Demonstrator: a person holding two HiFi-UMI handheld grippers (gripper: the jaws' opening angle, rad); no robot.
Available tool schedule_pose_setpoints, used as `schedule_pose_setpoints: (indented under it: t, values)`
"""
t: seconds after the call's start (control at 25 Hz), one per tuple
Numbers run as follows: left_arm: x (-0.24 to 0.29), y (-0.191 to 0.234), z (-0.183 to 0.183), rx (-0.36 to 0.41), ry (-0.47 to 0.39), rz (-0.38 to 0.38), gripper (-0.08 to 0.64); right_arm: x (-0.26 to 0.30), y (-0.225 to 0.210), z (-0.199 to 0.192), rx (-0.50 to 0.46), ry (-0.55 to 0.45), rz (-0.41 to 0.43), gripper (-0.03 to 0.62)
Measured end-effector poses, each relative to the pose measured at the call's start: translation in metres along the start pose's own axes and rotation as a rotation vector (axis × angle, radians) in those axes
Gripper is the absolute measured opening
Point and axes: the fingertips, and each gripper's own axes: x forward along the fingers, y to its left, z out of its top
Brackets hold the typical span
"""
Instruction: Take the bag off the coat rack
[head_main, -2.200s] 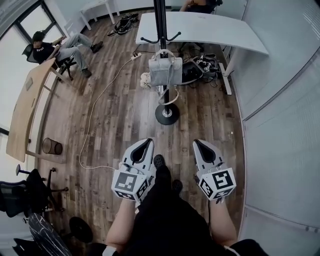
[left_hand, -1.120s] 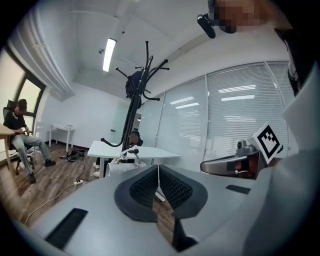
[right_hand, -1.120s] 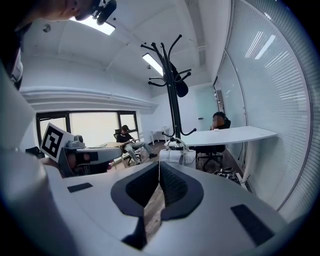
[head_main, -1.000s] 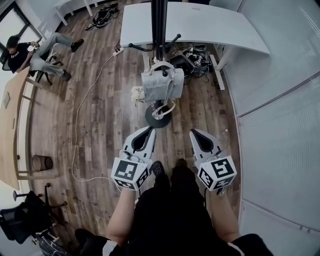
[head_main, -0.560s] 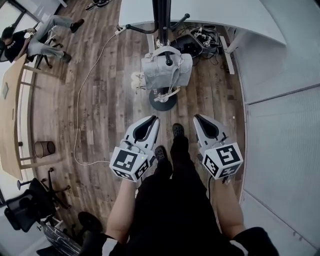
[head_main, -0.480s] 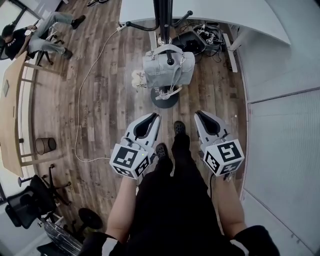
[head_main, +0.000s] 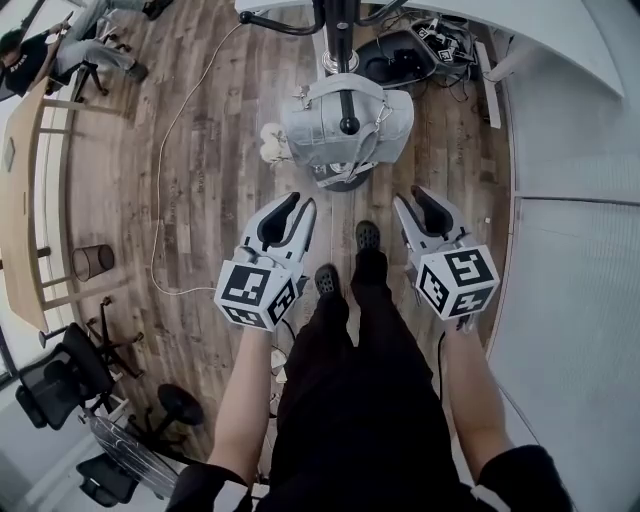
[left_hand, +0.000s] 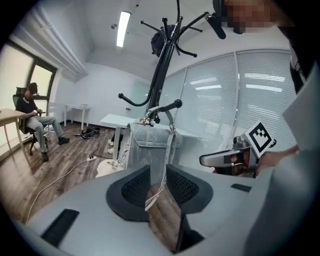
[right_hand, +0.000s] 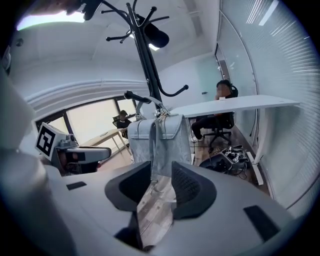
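Observation:
A pale grey handbag (head_main: 345, 125) hangs by its handle from a low hook of the black coat rack (head_main: 338, 40), with its long strap dangling beside it. My left gripper (head_main: 300, 203) and right gripper (head_main: 415, 197) are held side by side just short of the bag, both pointing at it. In the left gripper view the bag (left_hand: 150, 150) hangs straight ahead of the jaws, and the same holds in the right gripper view for the bag (right_hand: 160, 142). Both pairs of jaws are opening. Nothing is between them.
Behind the rack stands a white desk (head_main: 560, 25) with a tangle of cables (head_main: 420, 50) under it. A glass wall (head_main: 580, 200) runs along the right. At the left are a wooden table (head_main: 20, 200), a seated person (head_main: 40, 50), a waste basket (head_main: 90, 262) and office chairs (head_main: 70, 370).
The person has stepped toward the rack, so the bag is now close ahead of both grippers. Both pairs of jaws have gone from shut to parted.

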Motion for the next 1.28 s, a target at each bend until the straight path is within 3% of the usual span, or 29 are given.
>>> schedule_pose_setpoints:
  t: [0.28, 0.44, 0.8, 1.28]
  values:
    - [0.032, 0.034, -0.004, -0.043, -0.018, 0.050, 0.206, 0.040, -0.015, 0.007, -0.003, 0.034, 0.076, 0.228]
    - [0.051, 0.044, -0.008, -0.009, -0.013, 0.063, 0.282, 0.060, -0.021, 0.005, -0.065, 0.075, 0.108, 0.281]
    - [0.077, 0.056, -0.006, 0.041, 0.022, 0.059, 0.324, 0.099, -0.018, 0.019, -0.200, 0.072, 0.171, 0.288]
    - [0.088, 0.051, 0.003, 0.057, 0.023, 0.064, 0.321, 0.105, -0.011, 0.022, -0.225, 0.067, 0.181, 0.265]
